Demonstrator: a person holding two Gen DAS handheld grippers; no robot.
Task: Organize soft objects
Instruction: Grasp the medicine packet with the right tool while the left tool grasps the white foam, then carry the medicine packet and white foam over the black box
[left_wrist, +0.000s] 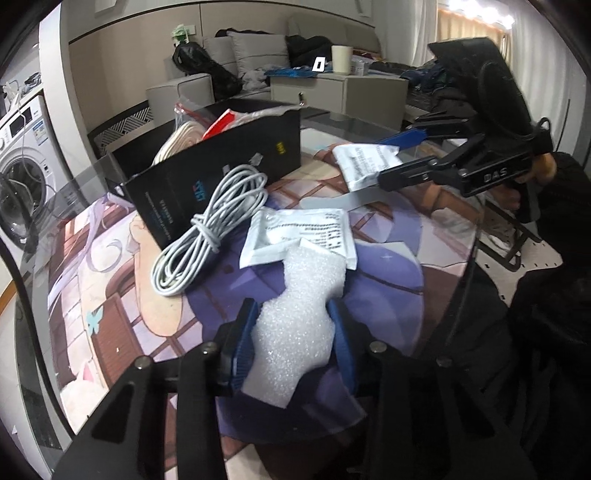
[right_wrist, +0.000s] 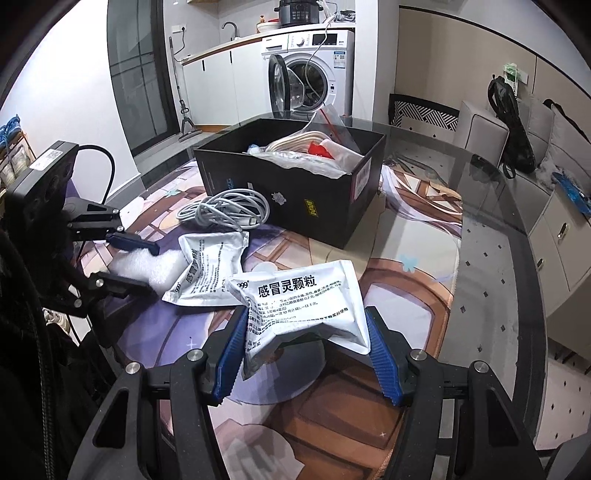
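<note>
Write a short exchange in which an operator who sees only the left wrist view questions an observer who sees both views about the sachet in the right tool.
Operator: My left tool pinches the foam piece. Does the right tool grip its sachet on both sides?
Observer: Yes. Both blue pads press its edges, and it buckles between them.
Operator: Is the second sachet, beside my foam, the same product?
Observer: It seems so: both fronts carry a 999 mark in the corner.
</note>
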